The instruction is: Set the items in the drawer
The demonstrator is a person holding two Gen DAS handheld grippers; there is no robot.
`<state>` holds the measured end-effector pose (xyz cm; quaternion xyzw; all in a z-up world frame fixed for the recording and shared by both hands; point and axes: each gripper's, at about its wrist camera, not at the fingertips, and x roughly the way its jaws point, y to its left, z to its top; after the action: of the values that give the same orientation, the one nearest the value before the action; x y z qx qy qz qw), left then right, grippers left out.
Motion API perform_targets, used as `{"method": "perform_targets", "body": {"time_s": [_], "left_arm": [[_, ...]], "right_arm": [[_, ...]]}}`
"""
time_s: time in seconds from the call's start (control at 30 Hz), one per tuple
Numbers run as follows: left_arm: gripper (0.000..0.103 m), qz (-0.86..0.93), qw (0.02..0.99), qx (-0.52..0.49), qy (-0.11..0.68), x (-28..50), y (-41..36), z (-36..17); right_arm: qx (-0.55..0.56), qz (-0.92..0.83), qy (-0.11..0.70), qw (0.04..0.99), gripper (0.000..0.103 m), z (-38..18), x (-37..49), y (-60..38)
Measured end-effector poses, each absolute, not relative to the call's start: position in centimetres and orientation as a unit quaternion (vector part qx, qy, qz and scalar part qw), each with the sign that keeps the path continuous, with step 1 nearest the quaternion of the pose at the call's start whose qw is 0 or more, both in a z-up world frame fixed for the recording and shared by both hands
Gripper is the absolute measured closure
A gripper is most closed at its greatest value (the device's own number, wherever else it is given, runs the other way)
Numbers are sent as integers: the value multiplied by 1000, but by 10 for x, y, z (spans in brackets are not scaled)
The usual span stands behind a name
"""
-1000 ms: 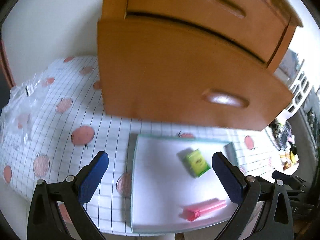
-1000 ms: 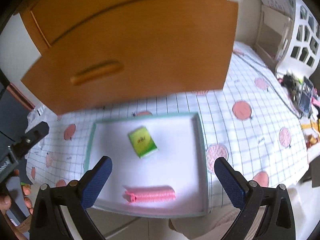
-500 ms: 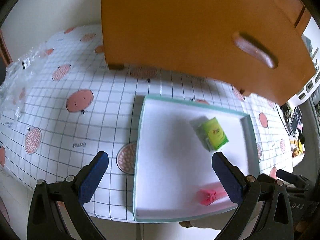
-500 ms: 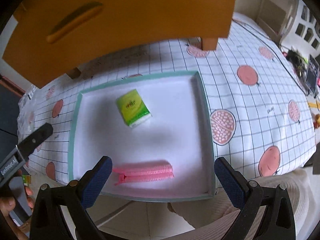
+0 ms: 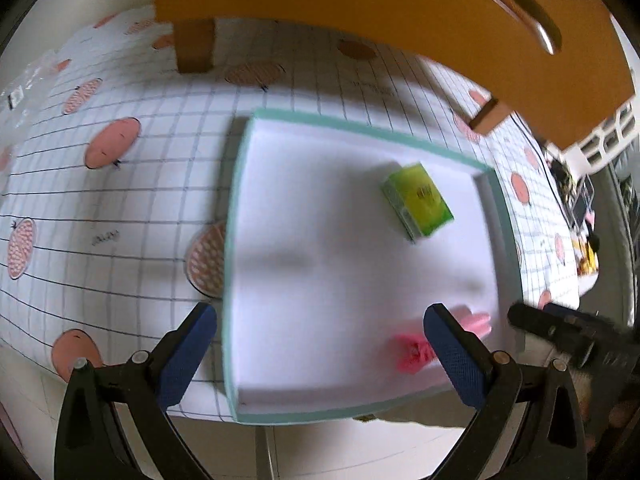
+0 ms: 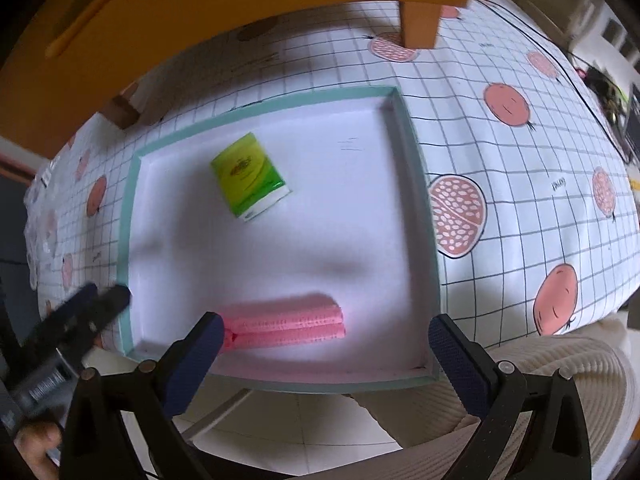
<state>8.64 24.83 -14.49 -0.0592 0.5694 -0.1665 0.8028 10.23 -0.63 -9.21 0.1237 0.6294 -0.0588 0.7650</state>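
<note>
Teal-rimmed tray [image 6: 412, 148]: white inside, flat on table [image 6: 520, 184] under gridded fruit-print cloth; near edge overhangs table edge.
Green packet [image 6: 250, 176]: lying flat in tray, far half, well apart from clip.
Pink clip [image 6: 286, 322]: lying flat in tray, near front wall, long axis across; one end hidden behind right gripper's blue pad.
Wooden drawer unit [image 5: 360, 4]: beyond tray, on short legs; handle visible.
Left gripper [image 5: 316, 356]: wide open, empty, above tray's near-left part.
Right gripper [image 6: 324, 364]: wide open, empty, above tray's near edge, clip between pads, contact not discernible.
</note>
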Motion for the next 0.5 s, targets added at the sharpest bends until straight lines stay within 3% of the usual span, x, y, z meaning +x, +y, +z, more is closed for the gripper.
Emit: {"method": "perform_targets", "body": {"time_s": [0.5], "left_arm": [[0,-242,742,46,623,57,195,-180]], "right_arm": [[172,-68,597,780,0,-80,94,-30]]}}
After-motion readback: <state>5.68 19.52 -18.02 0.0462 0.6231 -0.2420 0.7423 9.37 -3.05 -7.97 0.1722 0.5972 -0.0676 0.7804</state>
